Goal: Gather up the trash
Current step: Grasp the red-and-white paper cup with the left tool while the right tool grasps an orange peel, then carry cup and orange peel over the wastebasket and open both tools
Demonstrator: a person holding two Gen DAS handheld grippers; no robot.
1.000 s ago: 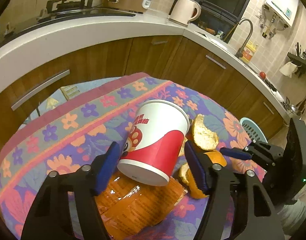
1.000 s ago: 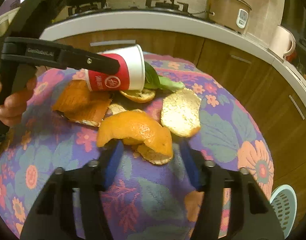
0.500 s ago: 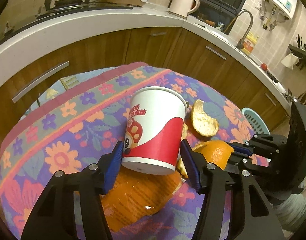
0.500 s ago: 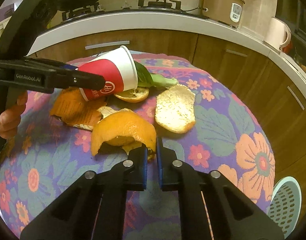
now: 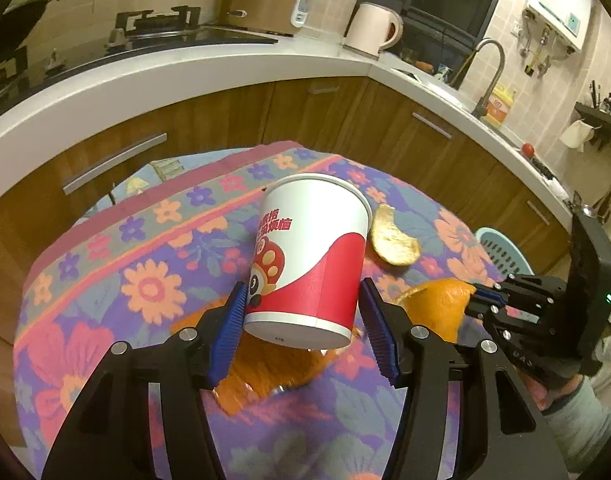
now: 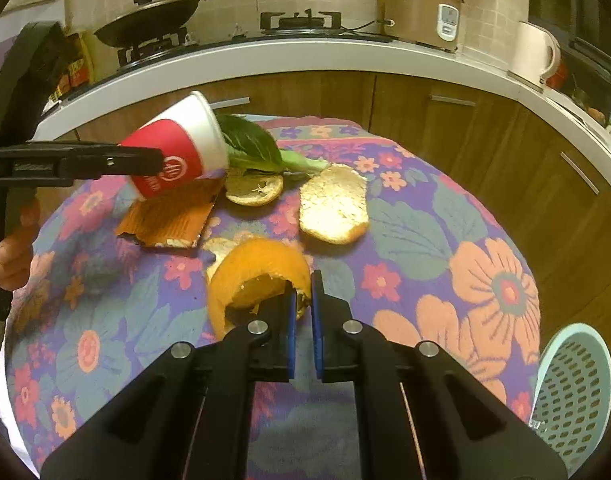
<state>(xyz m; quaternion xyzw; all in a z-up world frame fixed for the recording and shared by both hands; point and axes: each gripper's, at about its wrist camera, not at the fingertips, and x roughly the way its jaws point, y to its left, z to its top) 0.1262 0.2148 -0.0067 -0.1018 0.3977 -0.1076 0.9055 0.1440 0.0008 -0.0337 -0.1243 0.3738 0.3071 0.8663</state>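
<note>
Above the tabletop (image 6: 445, 216): cup and peel gripped.
Left hand-held gripper (image 5: 303, 320) clamps the paper cup (image 5: 309, 256); right hand-held gripper (image 6: 303, 312), nearly closed, pinches the orange peel (image 6: 257, 276).

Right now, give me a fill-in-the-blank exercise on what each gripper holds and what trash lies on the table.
1. The left gripper is shut on the ____, lifted off the flowered tablecloth.
2. The right gripper pinches a curled piece of ____ peel.
3. Past the cup's rim lies a ____ vegetable leaf.
4. The pale blue perforated ____ stands beyond the table's right edge.

Missing words: paper cup; orange; green; basket
</note>
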